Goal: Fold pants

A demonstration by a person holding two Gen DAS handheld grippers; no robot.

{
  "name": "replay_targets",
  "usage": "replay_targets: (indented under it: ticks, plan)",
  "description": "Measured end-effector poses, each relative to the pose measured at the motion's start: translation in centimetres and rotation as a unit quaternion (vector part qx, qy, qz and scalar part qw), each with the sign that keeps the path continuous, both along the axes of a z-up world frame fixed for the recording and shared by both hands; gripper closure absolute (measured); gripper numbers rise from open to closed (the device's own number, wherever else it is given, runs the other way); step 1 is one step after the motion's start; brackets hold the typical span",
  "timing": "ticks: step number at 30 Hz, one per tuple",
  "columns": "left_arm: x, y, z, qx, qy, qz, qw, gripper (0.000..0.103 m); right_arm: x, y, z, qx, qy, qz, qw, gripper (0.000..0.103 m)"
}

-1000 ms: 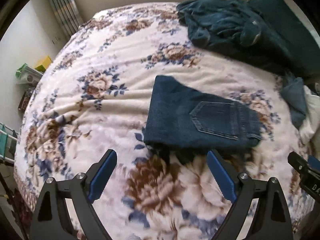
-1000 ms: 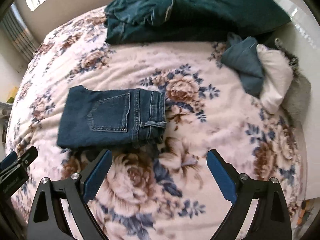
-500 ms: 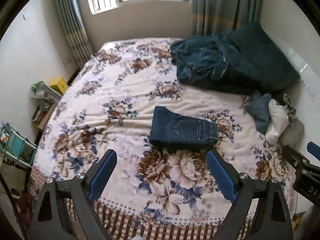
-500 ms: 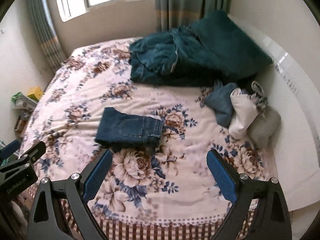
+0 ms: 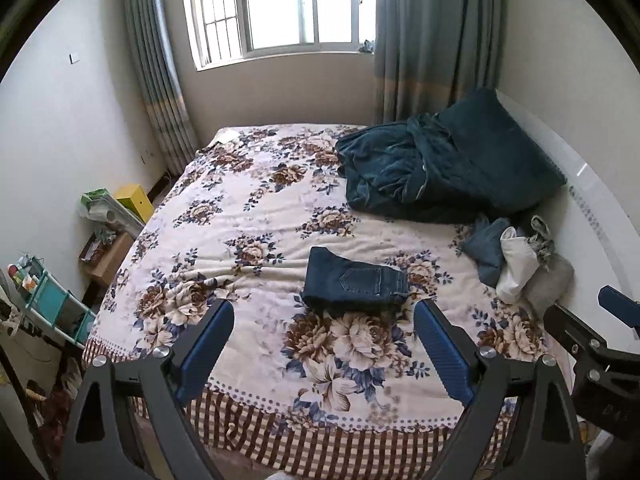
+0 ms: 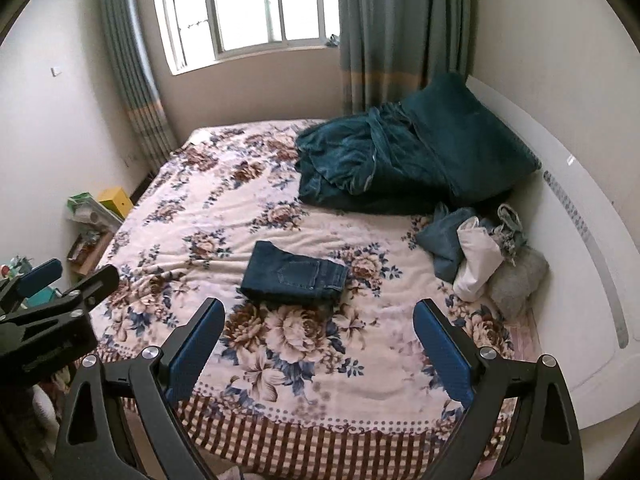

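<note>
Dark blue jeans [image 5: 354, 283] lie folded into a compact rectangle, back pocket up, on the floral bedspread [image 5: 240, 216] near the bed's front middle; they also show in the right wrist view [image 6: 294, 276]. My left gripper [image 5: 324, 350] is open and empty, held back off the foot of the bed, well short of the jeans. My right gripper [image 6: 320, 350] is open and empty too, also well back from them. Each gripper shows at the edge of the other's view.
A rumpled teal blanket and pillow [image 5: 444, 168] lie at the back right. Small folded clothes, blue, white and grey [image 5: 516, 264], sit by the white headboard [image 6: 580, 240] on the right. Shelves and boxes [image 5: 104, 216] stand left of the bed. A window is behind.
Both grippers have pulled far back and up from the jeans, so the whole bed and room now show. The jeans have stayed folded in place.
</note>
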State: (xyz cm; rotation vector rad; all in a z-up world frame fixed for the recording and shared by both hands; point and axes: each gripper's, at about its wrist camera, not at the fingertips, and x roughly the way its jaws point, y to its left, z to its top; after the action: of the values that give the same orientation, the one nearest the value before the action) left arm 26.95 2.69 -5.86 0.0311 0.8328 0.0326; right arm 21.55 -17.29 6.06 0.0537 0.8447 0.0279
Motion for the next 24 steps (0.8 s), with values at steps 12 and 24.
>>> replay_targets:
  ticks: [12,24]
  plan:
    - [-1.7,0.7,1.4,-0.011,-0.016,0.010,0.9998,0.000,-1.1,0.1,1.6,0.000,-0.012,-0.002,1.000,0.003]
    - [2.6,0.5,-1.3,0.017,-0.015,0.027,0.9994,0.000,5.6,-0.4,-1.6,-0.029,-0.014,-0.041,0.999,0.002]
